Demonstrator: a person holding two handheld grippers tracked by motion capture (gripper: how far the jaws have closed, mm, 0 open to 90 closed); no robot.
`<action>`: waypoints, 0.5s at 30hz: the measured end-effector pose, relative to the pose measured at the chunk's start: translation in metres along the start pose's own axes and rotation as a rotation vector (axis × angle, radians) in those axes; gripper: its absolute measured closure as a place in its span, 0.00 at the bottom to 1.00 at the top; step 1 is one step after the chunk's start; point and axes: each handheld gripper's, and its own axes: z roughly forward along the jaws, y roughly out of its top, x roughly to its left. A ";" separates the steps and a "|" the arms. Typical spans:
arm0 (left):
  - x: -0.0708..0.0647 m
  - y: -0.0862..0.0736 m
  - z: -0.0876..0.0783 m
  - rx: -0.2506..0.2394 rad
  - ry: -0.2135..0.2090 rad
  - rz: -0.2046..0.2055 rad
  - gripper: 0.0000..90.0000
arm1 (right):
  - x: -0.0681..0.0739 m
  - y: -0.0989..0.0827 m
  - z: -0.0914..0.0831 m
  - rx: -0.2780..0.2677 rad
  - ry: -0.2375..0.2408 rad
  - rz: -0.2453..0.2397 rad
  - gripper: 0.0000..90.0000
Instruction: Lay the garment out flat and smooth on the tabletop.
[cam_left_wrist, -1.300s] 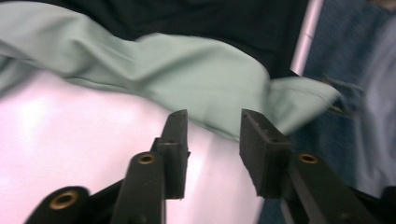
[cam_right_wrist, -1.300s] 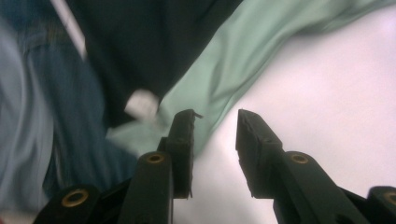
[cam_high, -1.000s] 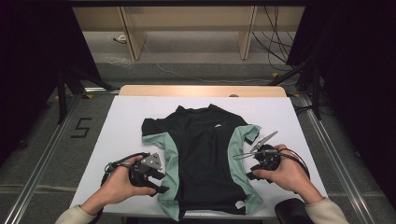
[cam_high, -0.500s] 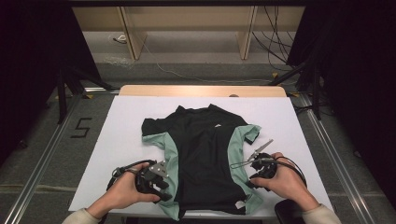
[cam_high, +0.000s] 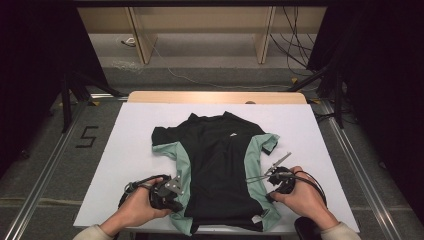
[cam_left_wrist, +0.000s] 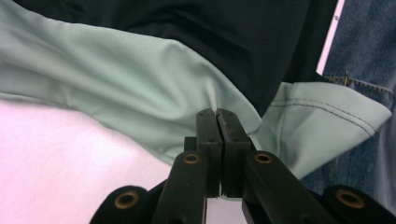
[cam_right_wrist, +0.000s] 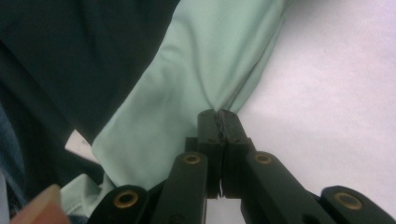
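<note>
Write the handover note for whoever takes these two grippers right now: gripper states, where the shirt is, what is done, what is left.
Left gripper: its fingers have just closed and pinch the mint-green side panel of the shirt near the hem on the person's left.
Right gripper: its fingers have just closed too, gathering the mint-green panel on the opposite side.
Shirt: lies flat, collar away from the person, on the white table, hem at the near edge.
Done: both lower side edges gripped.
Left: probably lifting or folding the hem; no fold is made yet.
</note>
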 end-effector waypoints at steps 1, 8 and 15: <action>0.000 0.000 -0.002 0.001 -0.001 0.002 0.99 | 0.001 -0.001 -0.002 0.006 0.003 -0.003 0.99; -0.004 -0.007 -0.010 -0.008 -0.007 -0.007 0.99 | 0.006 -0.008 -0.009 0.046 0.004 -0.018 1.00; -0.002 -0.009 -0.010 -0.018 -0.023 -0.023 0.97 | 0.006 -0.016 -0.012 0.087 0.013 -0.025 1.00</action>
